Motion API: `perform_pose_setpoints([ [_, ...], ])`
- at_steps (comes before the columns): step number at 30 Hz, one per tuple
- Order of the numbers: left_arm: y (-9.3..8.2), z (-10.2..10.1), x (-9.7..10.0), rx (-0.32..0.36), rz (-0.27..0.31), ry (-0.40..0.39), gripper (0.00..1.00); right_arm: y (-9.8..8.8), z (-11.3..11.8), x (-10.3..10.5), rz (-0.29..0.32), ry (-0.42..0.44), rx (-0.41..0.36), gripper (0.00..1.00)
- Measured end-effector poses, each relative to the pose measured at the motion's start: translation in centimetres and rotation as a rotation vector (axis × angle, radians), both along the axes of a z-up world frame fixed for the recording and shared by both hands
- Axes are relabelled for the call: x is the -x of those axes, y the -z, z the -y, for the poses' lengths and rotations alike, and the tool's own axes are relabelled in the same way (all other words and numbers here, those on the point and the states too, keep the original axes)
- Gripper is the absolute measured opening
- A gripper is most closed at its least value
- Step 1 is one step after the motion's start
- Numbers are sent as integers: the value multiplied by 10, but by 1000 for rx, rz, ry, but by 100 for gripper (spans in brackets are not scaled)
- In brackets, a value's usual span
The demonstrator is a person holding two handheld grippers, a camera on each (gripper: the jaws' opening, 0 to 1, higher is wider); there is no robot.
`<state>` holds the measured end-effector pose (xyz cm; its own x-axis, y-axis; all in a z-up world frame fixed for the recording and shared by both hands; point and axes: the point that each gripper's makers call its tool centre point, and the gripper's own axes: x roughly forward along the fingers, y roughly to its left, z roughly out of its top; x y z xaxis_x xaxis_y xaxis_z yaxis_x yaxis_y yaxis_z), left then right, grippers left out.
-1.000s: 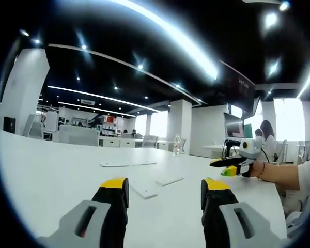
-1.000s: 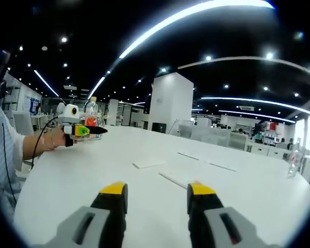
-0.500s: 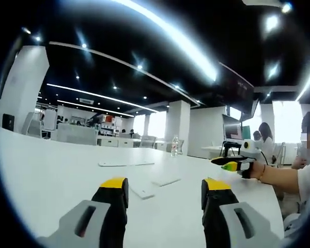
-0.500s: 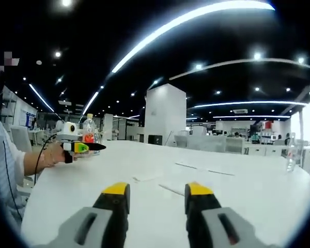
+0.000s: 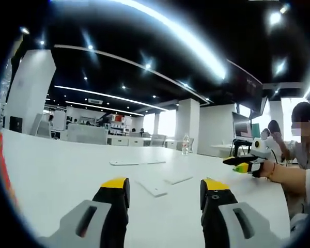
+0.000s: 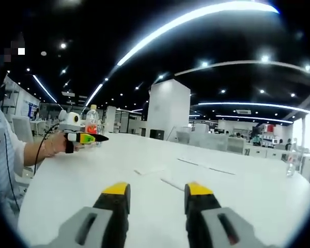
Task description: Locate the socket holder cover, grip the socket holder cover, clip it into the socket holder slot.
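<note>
Held low over a broad white table [image 5: 51, 175] in an open-plan office: left gripper [image 5: 164, 187], yellow-tipped jaws spread apart with nothing between them. Likewise parted and bare, right gripper [image 6: 152, 190]. Lying flat mid-table ahead of both, well apart from either: several thin white plates and strips, among them a rectangular piece [image 5: 153, 187] nearest the left jaws; impossible to tell which is the socket holder cover. Standing behind the hand-held left gripper in the right gripper view, a plastic bottle [image 6: 92, 121].
</note>
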<state>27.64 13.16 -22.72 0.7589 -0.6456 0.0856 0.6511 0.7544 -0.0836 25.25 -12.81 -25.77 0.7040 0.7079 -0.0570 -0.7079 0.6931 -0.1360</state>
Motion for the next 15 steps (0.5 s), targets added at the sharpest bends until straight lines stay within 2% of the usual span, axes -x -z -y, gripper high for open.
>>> perform_pose_setpoints([
  [10,-1,-4,-3,1,0,-22,55,9,1,-5,-18,12,34,43],
  [15,5,-3,-7,-28,-16,-31,55,8,1,-6,-16,8,37,42],
])
